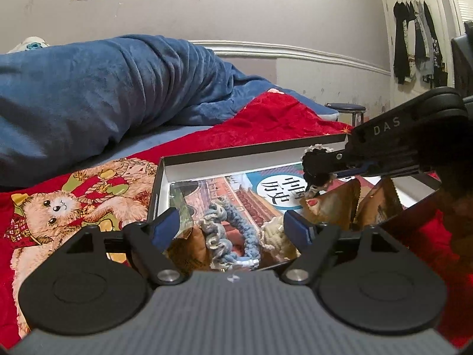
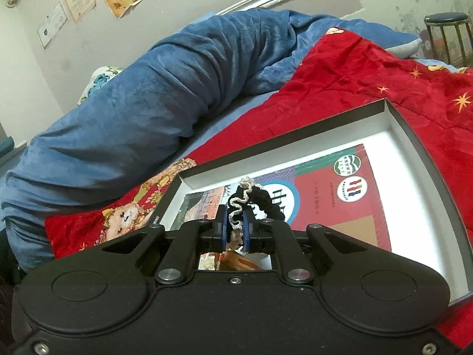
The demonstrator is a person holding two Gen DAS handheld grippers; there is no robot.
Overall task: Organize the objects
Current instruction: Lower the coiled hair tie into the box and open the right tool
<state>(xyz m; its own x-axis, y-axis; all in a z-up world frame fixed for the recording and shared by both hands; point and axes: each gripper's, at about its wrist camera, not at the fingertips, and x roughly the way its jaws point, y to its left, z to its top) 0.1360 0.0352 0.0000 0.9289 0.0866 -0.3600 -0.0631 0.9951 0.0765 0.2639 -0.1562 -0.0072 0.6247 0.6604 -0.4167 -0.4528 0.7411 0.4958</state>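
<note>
Left gripper (image 1: 232, 226) jaws wide apart, empty, over box's near edge. Below: blue-grey crocheted cord (image 1: 233, 230), brown snack packets (image 1: 348, 204). Right gripper (image 2: 235, 227) clamped on black-and-cream crocheted cord (image 2: 251, 196) above book (image 2: 334, 204) in shallow box (image 2: 414, 136). Red quilt (image 2: 369, 71) under box, blue blanket (image 2: 147, 88) beyond.

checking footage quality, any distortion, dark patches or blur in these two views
Left wrist: fisheye bends the wall moulding; the box's right side sits in dark shadow under the right gripper. Right wrist: same bowing, black corner vignette, scrunchie reasonably sharp.
</note>
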